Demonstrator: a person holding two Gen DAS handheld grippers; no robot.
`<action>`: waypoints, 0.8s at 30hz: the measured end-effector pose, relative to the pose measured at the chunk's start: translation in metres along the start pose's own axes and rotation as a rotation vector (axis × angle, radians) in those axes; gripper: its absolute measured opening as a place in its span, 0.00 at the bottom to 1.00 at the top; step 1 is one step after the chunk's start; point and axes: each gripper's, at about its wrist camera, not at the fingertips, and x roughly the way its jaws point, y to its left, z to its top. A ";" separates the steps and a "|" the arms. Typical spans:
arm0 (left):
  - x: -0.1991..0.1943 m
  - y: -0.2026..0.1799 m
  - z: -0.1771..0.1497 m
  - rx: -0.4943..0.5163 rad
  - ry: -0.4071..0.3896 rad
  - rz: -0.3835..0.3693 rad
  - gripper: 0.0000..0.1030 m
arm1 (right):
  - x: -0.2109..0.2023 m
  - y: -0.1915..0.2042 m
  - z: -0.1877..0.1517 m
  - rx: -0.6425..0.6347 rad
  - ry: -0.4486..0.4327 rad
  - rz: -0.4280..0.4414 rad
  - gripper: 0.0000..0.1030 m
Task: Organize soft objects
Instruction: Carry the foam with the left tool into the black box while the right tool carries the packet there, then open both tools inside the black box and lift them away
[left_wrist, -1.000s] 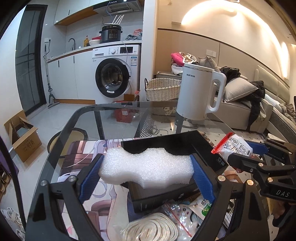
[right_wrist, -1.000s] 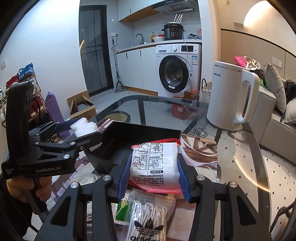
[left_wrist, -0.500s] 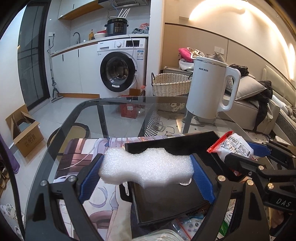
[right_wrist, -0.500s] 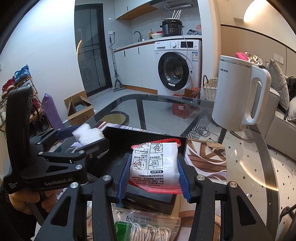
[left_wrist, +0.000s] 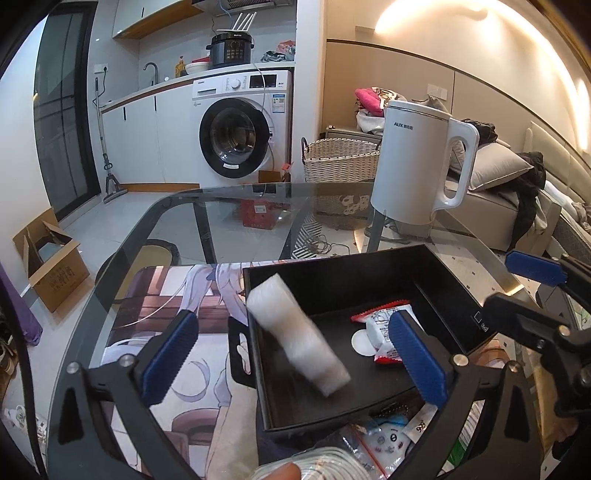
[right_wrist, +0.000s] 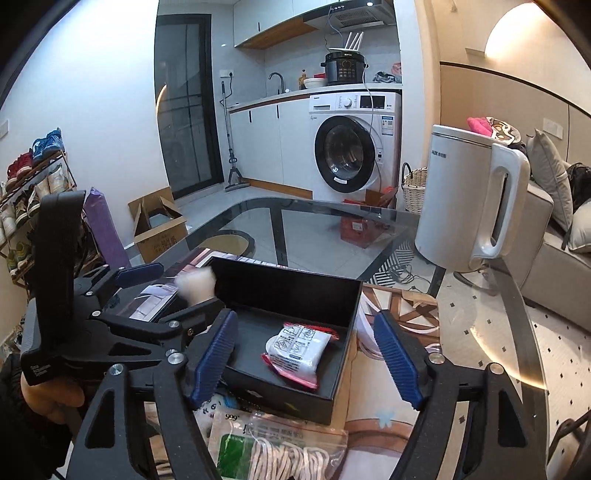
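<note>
The left gripper (left_wrist: 295, 354) is standing with its jaws wide apart above the near left part of the black tray (left_wrist: 436, 258); they have just been opening, and nothing is pressing against the blue pads (left_wrist: 170, 354). The white foam piece (left_wrist: 299, 336) is lying free between them, blurred, tilted with its upper end leaning over the tray's left wall and its lower end down on the tray floor. It is touching neither pad.

The right gripper (right_wrist: 304, 354) is also standing open over the tray (right_wrist: 288, 280), its jaws having just been opening too. The red and white packet (right_wrist: 297, 349) is lying on the tray floor below and between the pads, apart from both. In the left wrist view the same packet (left_wrist: 376, 332) is sitting toward the right side of the tray, partly hidden behind the left gripper's right pad, beside a small white round sticker (left_wrist: 360, 341) on the tray floor.

The tray is resting on a printed mat (left_wrist: 177, 295) on a glass table (left_wrist: 221, 218). A white kettle (left_wrist: 417, 166) is standing farther back on the glass. Near the cameras, a clear bag of white cord (right_wrist: 284, 450) is lying just in front of the tray. A hand (right_wrist: 48, 395) is holding the left gripper's handle at the left edge of the right wrist view.
</note>
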 end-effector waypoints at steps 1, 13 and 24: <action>-0.001 -0.001 0.000 0.006 -0.002 0.003 1.00 | -0.002 0.000 -0.001 -0.002 0.000 0.000 0.79; -0.018 0.009 -0.007 -0.008 -0.007 -0.008 1.00 | -0.016 -0.002 -0.010 -0.001 0.010 0.001 0.88; -0.043 0.018 -0.027 -0.003 0.016 -0.030 1.00 | -0.026 -0.010 -0.031 0.016 0.071 0.007 0.98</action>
